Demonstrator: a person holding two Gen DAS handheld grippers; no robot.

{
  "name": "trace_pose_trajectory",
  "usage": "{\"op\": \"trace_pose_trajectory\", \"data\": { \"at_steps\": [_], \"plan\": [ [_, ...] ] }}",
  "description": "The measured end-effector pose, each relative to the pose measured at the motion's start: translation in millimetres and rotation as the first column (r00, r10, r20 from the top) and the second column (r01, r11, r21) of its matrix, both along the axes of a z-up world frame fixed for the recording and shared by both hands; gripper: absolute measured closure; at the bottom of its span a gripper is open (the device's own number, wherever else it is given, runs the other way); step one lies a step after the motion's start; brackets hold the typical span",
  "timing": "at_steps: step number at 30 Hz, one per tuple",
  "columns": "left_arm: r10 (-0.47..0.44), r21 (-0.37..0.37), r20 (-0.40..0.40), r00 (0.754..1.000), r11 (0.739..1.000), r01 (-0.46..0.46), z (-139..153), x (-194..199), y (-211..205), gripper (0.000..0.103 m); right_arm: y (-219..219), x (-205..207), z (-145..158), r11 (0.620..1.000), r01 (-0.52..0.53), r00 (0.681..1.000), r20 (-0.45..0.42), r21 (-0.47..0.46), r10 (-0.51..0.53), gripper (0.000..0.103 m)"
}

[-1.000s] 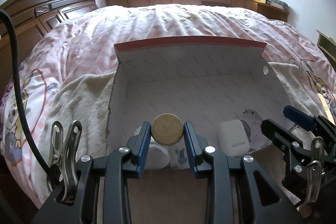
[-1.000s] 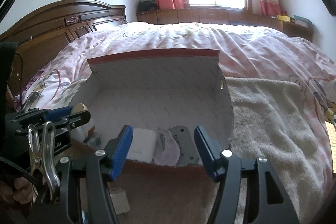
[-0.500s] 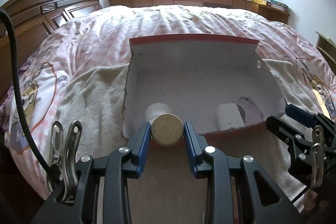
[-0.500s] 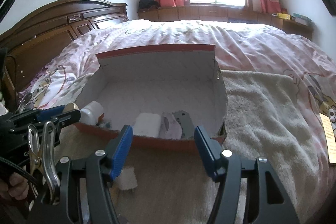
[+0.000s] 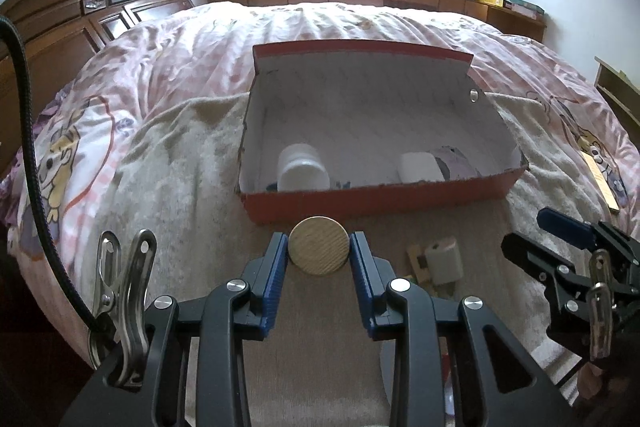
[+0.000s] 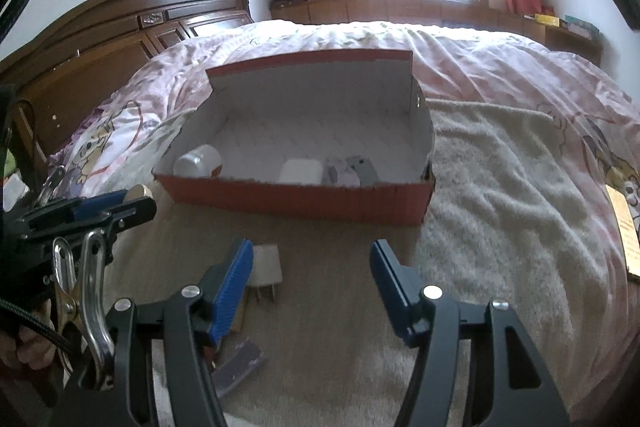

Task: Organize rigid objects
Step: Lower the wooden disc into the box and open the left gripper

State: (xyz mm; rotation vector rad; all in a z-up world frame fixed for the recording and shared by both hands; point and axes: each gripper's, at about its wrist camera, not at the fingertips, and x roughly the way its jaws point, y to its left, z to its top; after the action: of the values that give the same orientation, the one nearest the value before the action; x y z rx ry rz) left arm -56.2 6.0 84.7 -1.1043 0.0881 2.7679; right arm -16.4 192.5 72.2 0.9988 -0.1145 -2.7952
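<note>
The left hand-held gripper (image 5: pixel 319 257) is clamped on a round wooden disc (image 5: pixel 318 245), hanging just short of the red box (image 5: pixel 372 197) on the bed. It's pinched by its edges (a thin hold), so it could slip before clearing the wall. The right hand-held gripper (image 6: pixel 311 269) stands apart, empty, over a white plug (image 6: pixel 266 266)

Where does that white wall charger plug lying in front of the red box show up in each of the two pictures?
Left wrist view: the white charger plug lies lower right of centre, on the towel before the box.
Right wrist view: it lies lower left of centre, beside the right hand-held gripper's left finger.
Shared landmark: the red cardboard box.
</note>
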Motion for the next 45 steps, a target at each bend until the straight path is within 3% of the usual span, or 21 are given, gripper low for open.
{"op": "trace_pose_trajectory", "data": {
  "at_steps": [11, 20, 32, 38, 45],
  "plan": [
    [-0.012, 0.012, -0.005, 1.000, 1.000, 0.012, 0, 6, -1, 0.071, -1, 10, -15, 1.000, -0.004, 0.998, 0.056, -0.019, 0.005, 0.039],
    [-0.044, 0.009, -0.037, 0.998, 0.999, 0.044, 11, -31, 16, 0.071, 3, 5, -21, 0.999, 0.005, 0.997, 0.074, -0.037, -0.003, 0.039],
    [-0.058, 0.019, -0.007, 0.998, 0.998, 0.058, -3, -72, 28, 0.070, 16, -1, -30, 0.997, 0.029, 0.995, 0.096, -0.072, -0.022, 0.039],
    [-0.048, 0.017, 0.026, 0.998, 0.999, 0.048, -10, -78, 29, 0.062, 20, -3, -33, 0.996, 0.040, 0.994, 0.103, -0.081, -0.032, 0.039],
    [-0.066, -0.012, 0.014, 0.998, 0.998, 0.066, -6, -70, 28, 0.061, 20, -4, -31, 0.996, 0.045, 0.994, 0.102, -0.082, -0.037, 0.039]
  ]
}}
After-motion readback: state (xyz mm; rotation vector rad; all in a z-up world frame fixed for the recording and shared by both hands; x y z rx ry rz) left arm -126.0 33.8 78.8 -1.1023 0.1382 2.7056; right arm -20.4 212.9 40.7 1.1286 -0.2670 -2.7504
